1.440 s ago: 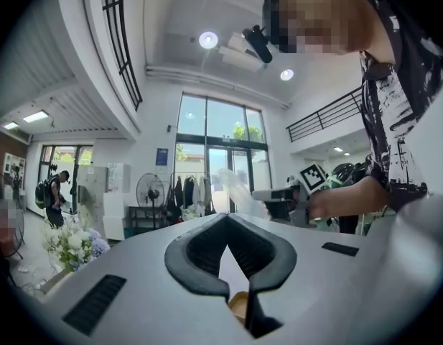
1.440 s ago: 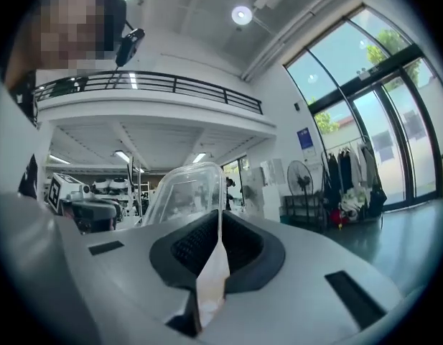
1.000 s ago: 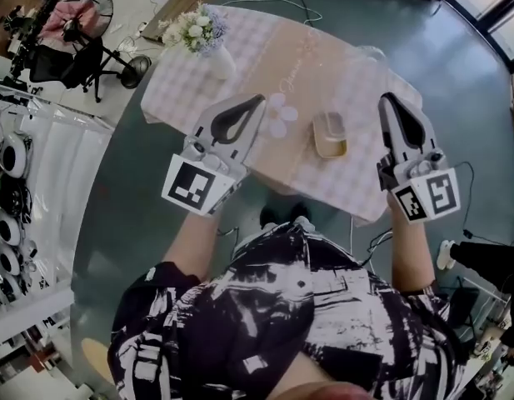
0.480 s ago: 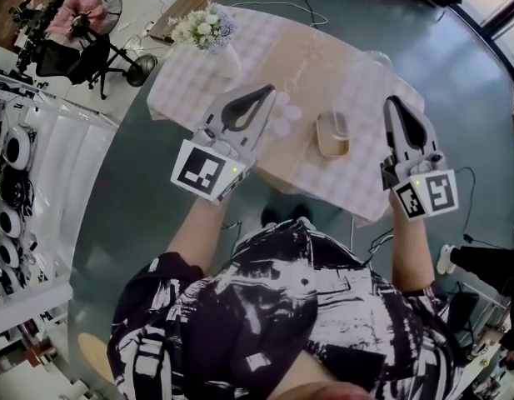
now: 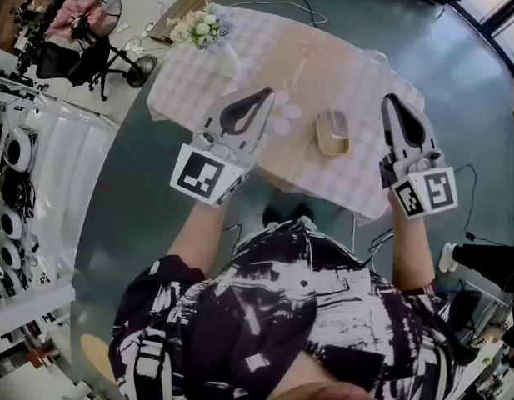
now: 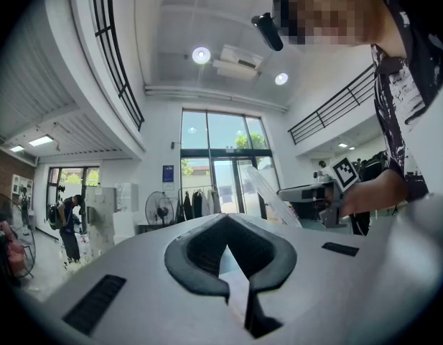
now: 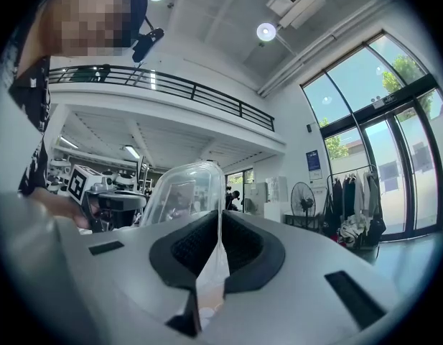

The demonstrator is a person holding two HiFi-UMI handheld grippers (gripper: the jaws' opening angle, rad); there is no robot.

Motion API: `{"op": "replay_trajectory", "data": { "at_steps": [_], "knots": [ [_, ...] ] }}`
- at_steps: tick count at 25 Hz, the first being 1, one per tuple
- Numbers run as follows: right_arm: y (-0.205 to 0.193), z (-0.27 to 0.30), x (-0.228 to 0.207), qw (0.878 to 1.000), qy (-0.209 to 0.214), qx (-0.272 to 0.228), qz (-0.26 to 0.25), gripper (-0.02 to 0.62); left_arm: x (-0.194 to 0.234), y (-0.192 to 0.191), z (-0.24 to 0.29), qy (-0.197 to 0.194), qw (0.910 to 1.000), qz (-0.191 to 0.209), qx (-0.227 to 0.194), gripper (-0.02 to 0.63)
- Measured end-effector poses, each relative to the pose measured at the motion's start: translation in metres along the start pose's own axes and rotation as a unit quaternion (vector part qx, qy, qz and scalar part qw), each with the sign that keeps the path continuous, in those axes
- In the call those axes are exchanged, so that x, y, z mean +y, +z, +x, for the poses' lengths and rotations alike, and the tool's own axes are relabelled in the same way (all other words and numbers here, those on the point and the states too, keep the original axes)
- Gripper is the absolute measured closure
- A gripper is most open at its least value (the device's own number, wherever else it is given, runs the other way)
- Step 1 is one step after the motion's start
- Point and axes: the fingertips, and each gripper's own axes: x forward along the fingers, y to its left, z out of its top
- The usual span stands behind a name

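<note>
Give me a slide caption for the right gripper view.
Right gripper shut on the edge of a clear plastic lid; left gripper at left, tall windows beyond.

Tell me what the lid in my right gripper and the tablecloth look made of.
The lid in the right gripper looks like thin clear plastic, glossy: the room shows through it. The tablecloth looks like matt woven fabric in a pale pink check, hanging softly over the edge; a coated cloth can't be ruled out.

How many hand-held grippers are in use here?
2: the left hand-held gripper above the table's near edge, the right hand-held gripper over its right side, pinching a clear lid.
</note>
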Motion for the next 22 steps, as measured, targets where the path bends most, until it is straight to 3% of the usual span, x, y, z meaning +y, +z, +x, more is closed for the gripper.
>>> {"op": "replay_trajectory", "data": {
  "at_steps": [22],
  "knots": [
    [-0.008, 0.003, -0.004, 1.0, 0.004, 0.007, -0.002, 0.581, -0.002, -0.01, 0.004, -0.003, 1.0, -0.003, 0.008, 0.606]
  ]
}}
